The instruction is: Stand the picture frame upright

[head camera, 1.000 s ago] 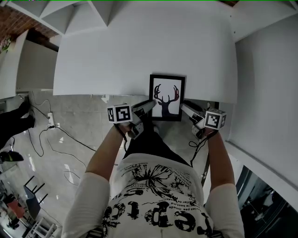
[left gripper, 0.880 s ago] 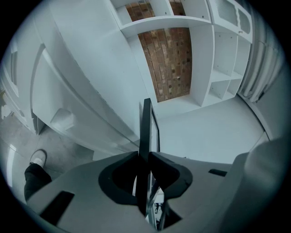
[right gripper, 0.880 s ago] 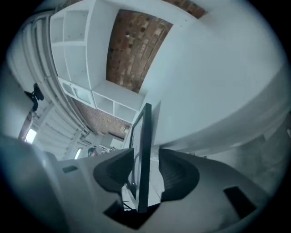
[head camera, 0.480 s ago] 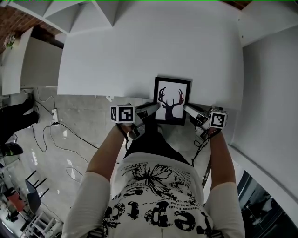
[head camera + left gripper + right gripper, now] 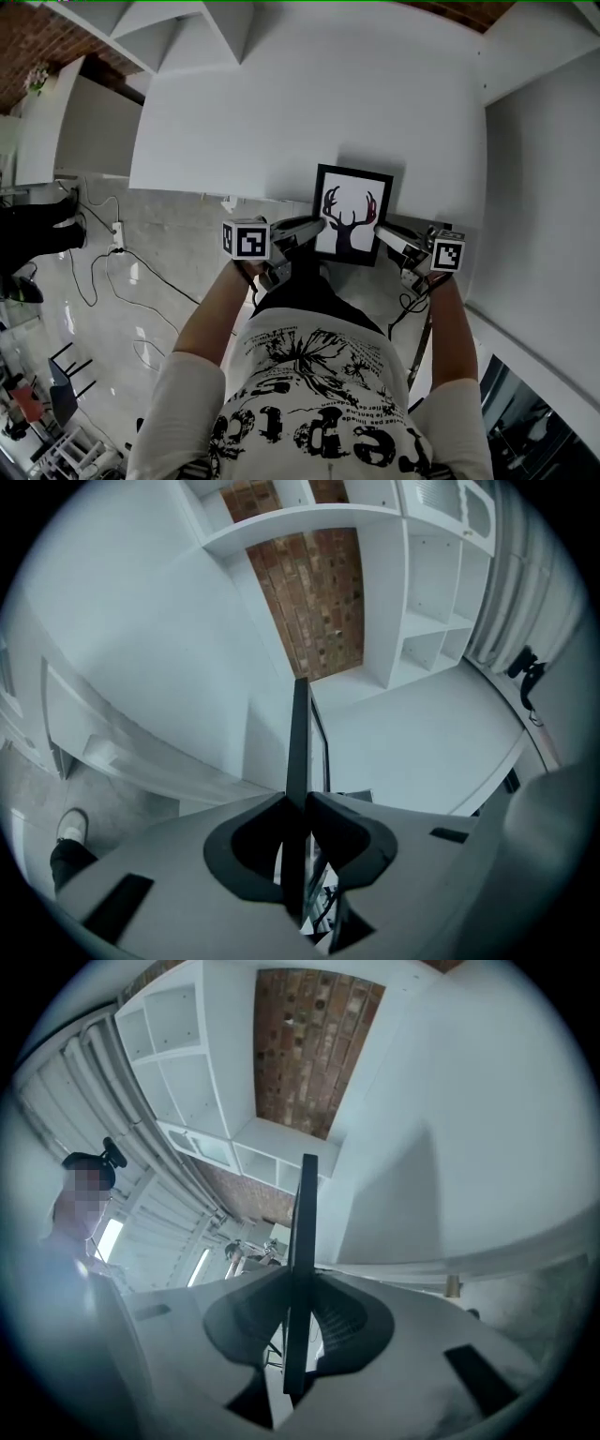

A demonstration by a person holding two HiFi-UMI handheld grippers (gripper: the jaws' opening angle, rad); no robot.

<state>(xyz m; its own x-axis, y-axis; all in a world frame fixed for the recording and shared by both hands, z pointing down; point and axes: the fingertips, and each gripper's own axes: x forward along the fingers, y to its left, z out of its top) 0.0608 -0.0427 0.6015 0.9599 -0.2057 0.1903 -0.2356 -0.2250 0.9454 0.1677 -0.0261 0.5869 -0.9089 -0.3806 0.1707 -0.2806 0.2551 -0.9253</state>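
Observation:
The black picture frame (image 5: 353, 217) with a deer print sits at the near edge of the white table (image 5: 281, 122), tilted slightly and held from both sides. My left gripper (image 5: 312, 225) is shut on its left edge. In the left gripper view the frame's thin edge (image 5: 298, 733) runs up from between the pads of the left gripper (image 5: 302, 803). My right gripper (image 5: 381, 230) grips the right edge, its jaws still closing. In the right gripper view the pads of the right gripper (image 5: 298, 1283) press on the frame edge (image 5: 302, 1213).
White shelving (image 5: 441, 583) and a brick wall (image 5: 314, 583) stand beyond the table. A white wall (image 5: 544, 187) runs along the right. The floor at left carries cables (image 5: 112, 272). The person's torso (image 5: 309, 375) is close to the table's near edge.
The right gripper's jaws have closed onto the frame's right edge. The frame and both grippers sit slightly further right and lower in the head view, the frame a little more tilted.

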